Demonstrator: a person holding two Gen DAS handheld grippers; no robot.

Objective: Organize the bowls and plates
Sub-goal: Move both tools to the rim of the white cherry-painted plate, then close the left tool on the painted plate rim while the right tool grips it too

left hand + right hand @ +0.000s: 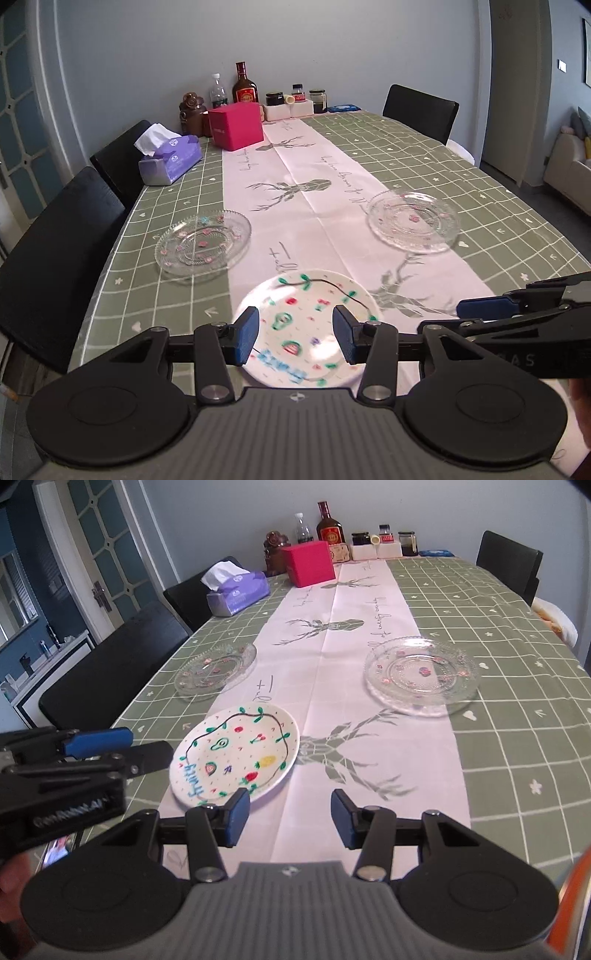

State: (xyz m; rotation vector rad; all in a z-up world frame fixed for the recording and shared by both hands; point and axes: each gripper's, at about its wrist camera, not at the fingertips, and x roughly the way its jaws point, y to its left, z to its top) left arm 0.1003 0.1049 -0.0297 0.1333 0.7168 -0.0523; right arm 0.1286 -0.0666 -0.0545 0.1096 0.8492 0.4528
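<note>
A white plate [306, 295] painted with fruit and a leafy vine lies on the pale runner near the table's front edge. My left gripper [295, 332] hovers over it, open, with the plate showing between the blue pads and neither pad touching it. My right gripper [290, 818] is open and empty over the runner, just right of the white plate [236, 753]. One clear glass plate [203, 245] with pink flowers lies on the left [216, 668]. Another glass plate [413, 219] lies on the right [421, 674]. Each gripper shows from the side in the other's view.
A purple tissue box [171, 158], a red box [236, 125], bottles and jars [244, 86] stand at the table's far end. Black chairs [55, 258] line the left side, and one more black chair [421, 110] stands at the far right. The green checked cloth [498, 206] lies bare on the right.
</note>
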